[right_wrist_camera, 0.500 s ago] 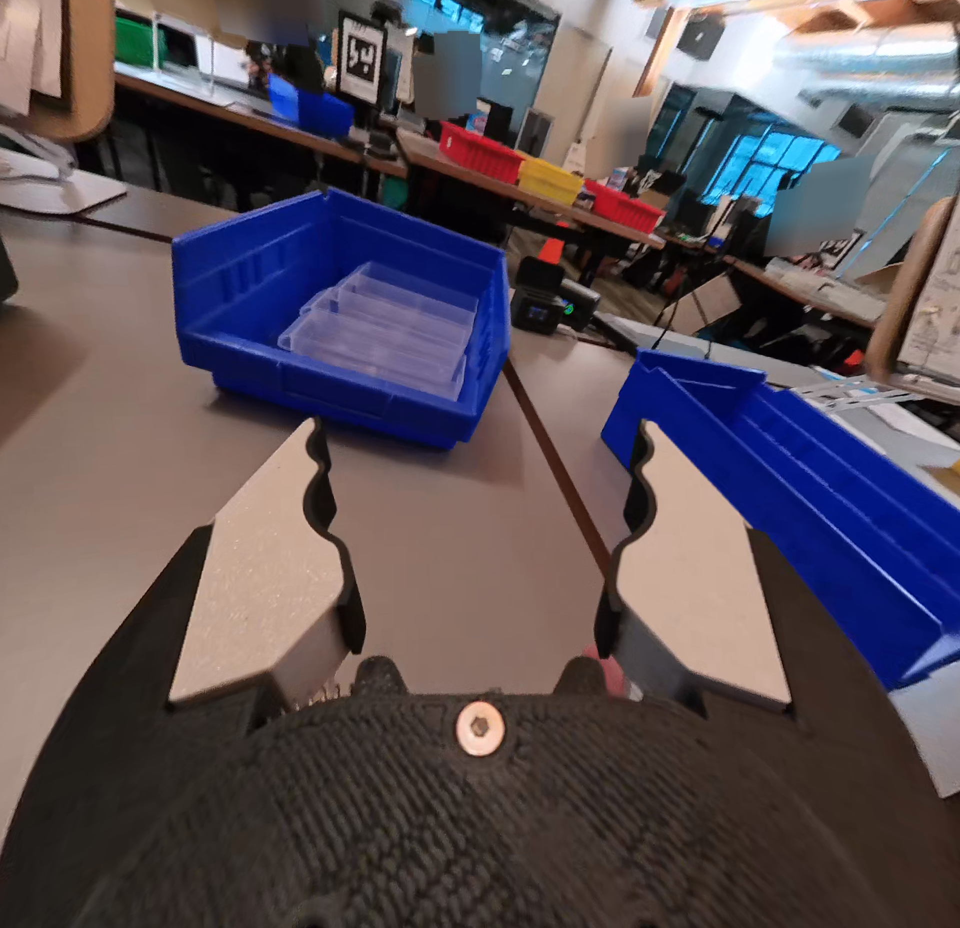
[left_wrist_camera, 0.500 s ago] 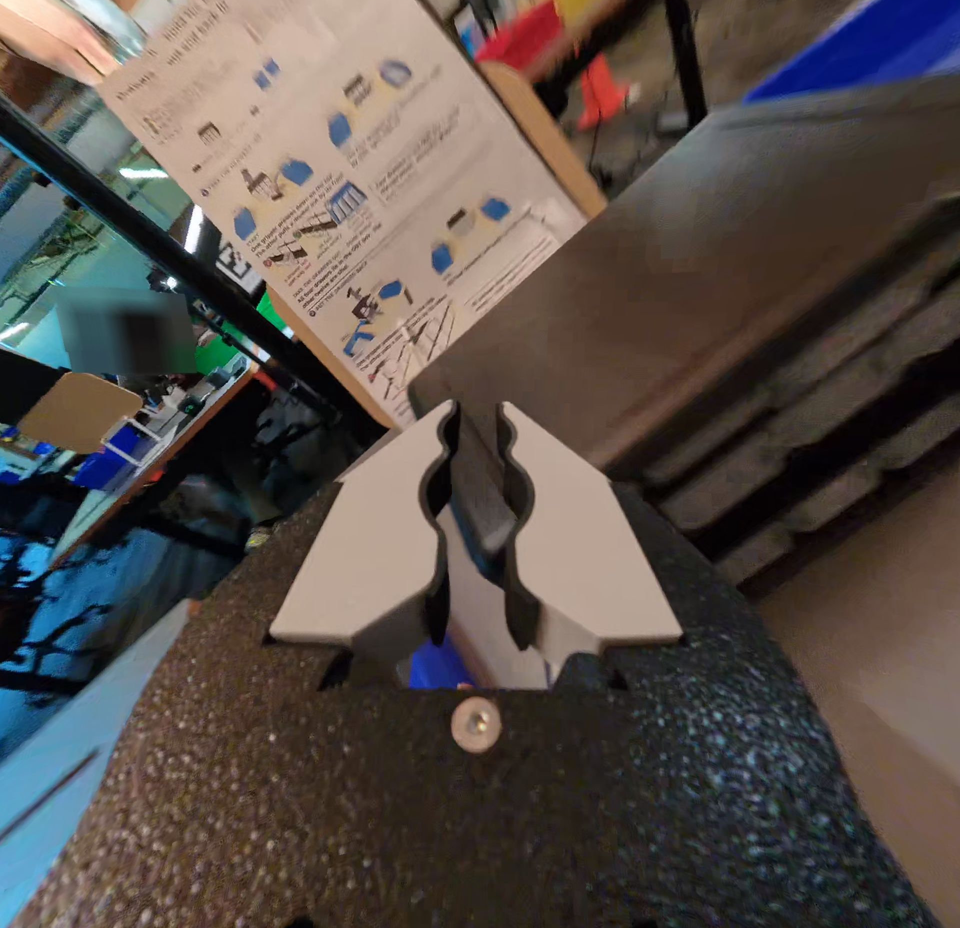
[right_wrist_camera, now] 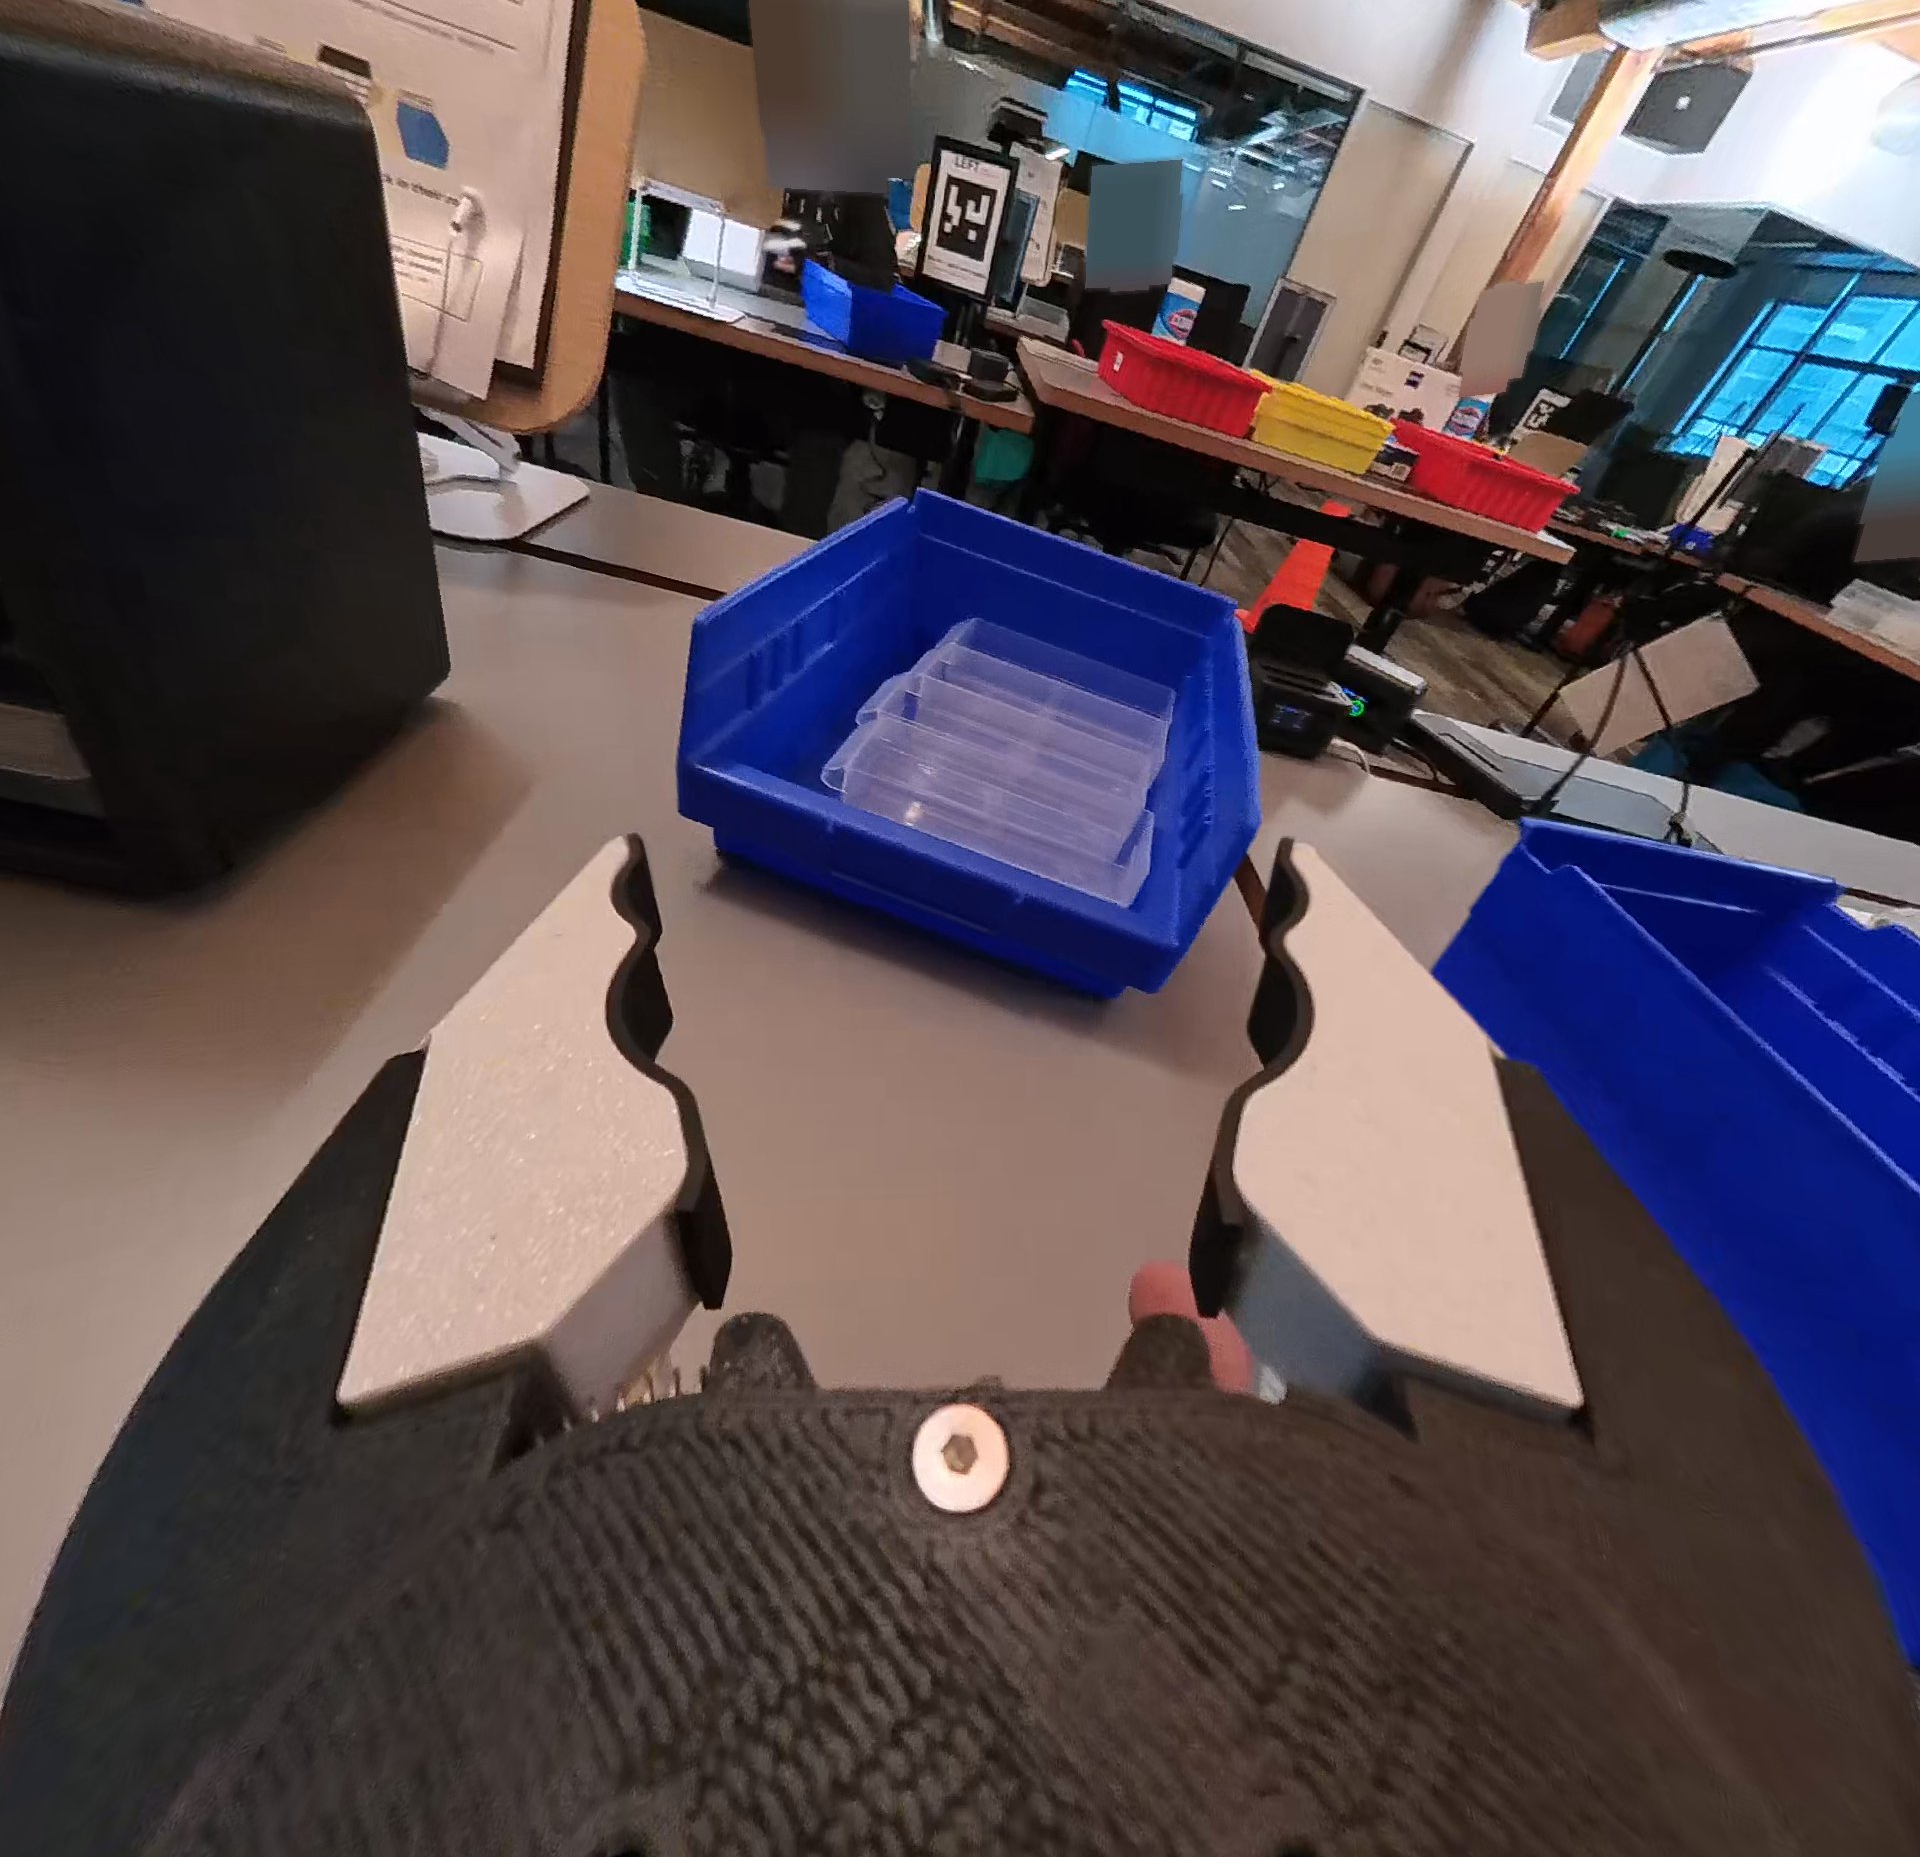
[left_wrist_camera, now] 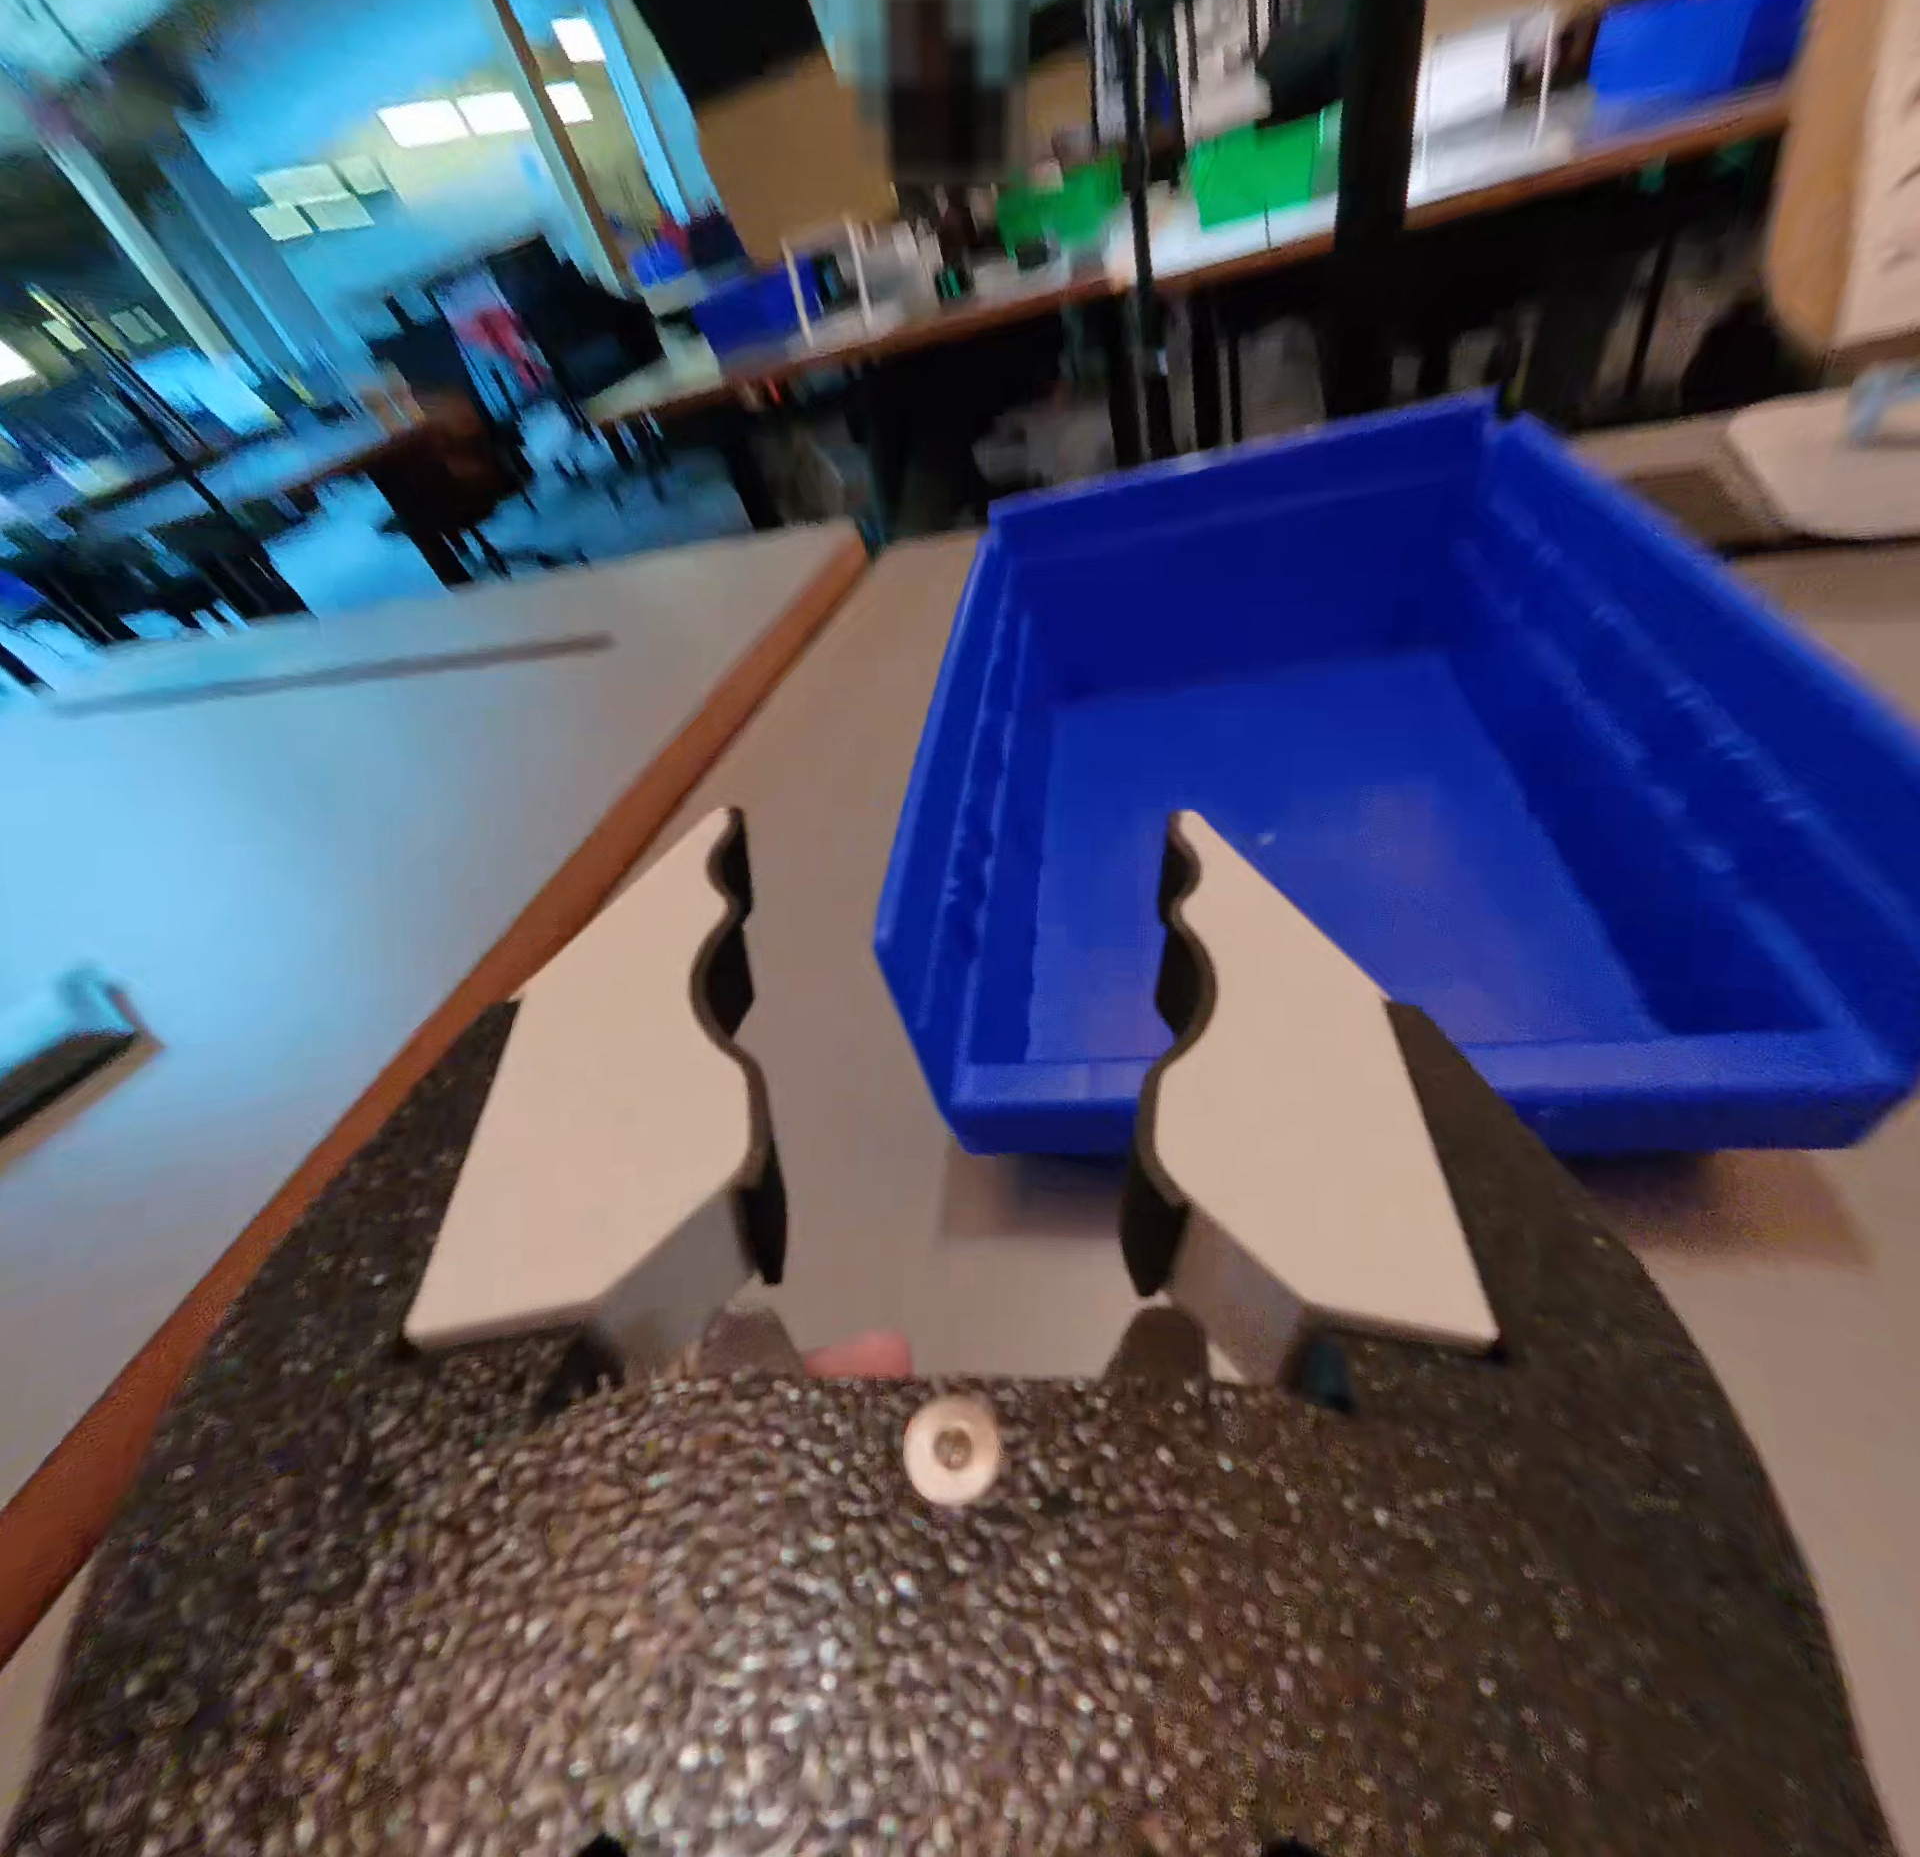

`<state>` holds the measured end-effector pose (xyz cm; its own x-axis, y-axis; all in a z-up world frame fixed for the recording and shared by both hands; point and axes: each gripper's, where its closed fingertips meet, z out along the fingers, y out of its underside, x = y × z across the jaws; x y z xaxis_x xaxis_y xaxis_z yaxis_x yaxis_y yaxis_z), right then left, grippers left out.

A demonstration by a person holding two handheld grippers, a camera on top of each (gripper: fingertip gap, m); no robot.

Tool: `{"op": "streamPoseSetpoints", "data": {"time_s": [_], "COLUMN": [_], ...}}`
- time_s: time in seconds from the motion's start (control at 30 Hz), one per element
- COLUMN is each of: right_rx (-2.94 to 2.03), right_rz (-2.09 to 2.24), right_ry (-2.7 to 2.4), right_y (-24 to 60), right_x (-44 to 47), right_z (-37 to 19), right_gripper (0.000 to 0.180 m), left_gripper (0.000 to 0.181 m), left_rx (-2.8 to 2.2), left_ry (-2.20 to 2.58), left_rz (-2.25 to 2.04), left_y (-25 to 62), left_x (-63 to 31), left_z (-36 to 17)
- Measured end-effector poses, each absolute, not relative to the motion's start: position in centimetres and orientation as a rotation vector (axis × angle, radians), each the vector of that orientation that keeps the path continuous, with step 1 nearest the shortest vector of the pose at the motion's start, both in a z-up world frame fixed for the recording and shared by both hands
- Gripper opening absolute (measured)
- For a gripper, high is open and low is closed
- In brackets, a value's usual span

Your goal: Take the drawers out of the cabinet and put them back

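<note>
The black cabinet (right_wrist_camera: 208, 457) stands on the grey table at the left of the right wrist view. Several clear plastic drawers (right_wrist_camera: 997, 768) lie in a blue bin (right_wrist_camera: 790, 654) just beyond my right gripper (right_wrist_camera: 958, 849), which is open and empty above the table. My left gripper (left_wrist_camera: 956, 820) is open and empty, low over the table. Its right finger overlaps the near-left corner of an empty blue bin (left_wrist_camera: 1558, 768). The cabinet is out of the left wrist view.
A second blue bin (right_wrist_camera: 1714, 1028) sits at the right of the right wrist view. The table's brown edge (left_wrist_camera: 623, 820) runs along the left of my left gripper. A poster board (right_wrist_camera: 499, 145) stands behind the cabinet. Benches with coloured bins stand beyond.
My left gripper was nearly shut against the black cabinet; it has opened and swung away to face the empty blue bin. My right gripper has shifted, and the cabinet now shows at its left.
</note>
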<state>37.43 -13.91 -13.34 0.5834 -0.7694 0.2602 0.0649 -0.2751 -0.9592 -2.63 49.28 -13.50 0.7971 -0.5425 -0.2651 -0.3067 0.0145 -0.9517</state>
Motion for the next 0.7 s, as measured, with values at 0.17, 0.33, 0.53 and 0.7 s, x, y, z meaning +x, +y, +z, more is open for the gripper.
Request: {"op": "streamPoseSetpoints", "data": {"time_s": [0.17, 0.33, 0.53, 0.7], "right_rx": [-1.707, -1.681, -1.617, -1.609], "right_rz": [-0.915, -0.947, -1.029, -1.068], "right_ry": [0.583, 0.675, 0.904, 1.056], "right_y": [-12.8, -14.1, -17.2, -18.5], "right_x": [37.8, 39.7, 44.9, 50.6], "right_z": [-14.1, -14.9, -17.1, -18.5], "right_gripper": [0.114, 0.115, 0.114, 0.111], "left_gripper": [0.081, 0.049, 0.000, 0.000], "left_rx": [-1.861, -1.794, -1.777, -1.744], "left_ry": [0.744, 0.699, 0.526, 0.376], "left_rz": [-0.305, -0.576, -0.618, -0.639], "left_y": [55.7, 56.3, 56.0, 52.7], "left_x": [-2.2, 1.1, 0.1, -2.7], "left_z": [-19.8, -20.4, -20.1, -19.6]}}
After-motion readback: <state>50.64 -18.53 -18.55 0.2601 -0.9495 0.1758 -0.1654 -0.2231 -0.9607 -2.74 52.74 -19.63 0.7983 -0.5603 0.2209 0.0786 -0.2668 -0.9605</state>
